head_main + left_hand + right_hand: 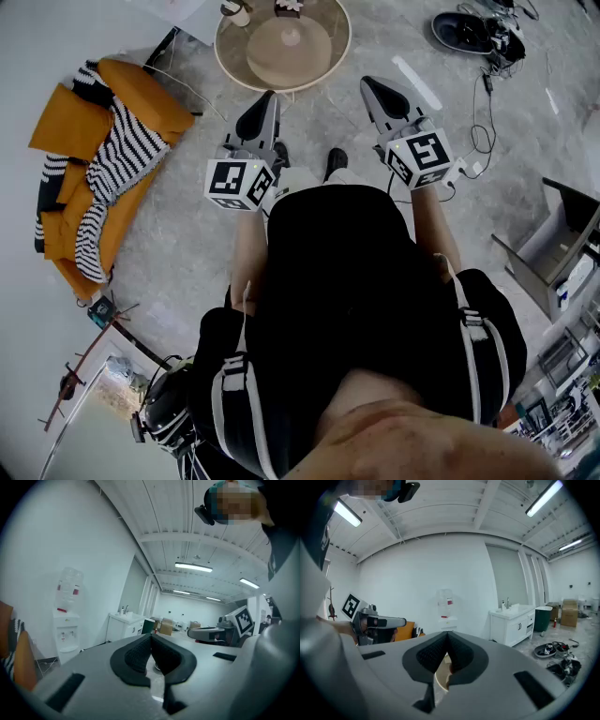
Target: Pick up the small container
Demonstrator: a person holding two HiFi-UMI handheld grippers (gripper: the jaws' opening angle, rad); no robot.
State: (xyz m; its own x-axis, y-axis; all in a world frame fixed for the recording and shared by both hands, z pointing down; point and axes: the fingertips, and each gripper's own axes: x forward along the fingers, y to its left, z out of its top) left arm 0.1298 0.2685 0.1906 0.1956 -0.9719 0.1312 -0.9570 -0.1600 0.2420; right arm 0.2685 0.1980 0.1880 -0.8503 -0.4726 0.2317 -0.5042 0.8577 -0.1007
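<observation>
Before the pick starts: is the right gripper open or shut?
Shut. The right gripper has its jaws touching at the tips, with nothing held between them.

Bare lab-like workspace: strip lights (193, 566), water dispenser (68, 616), sink cabinet (513, 625), cardboard boxes (164, 627), concrete floor (187, 244).

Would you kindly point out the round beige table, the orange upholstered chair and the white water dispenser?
Round beige table (336, 66): head view, bare top.
Orange upholstered chair (141, 89): head view, orange cushion.
White water dispenser (67, 632): left gripper view, cabinet front.
</observation>
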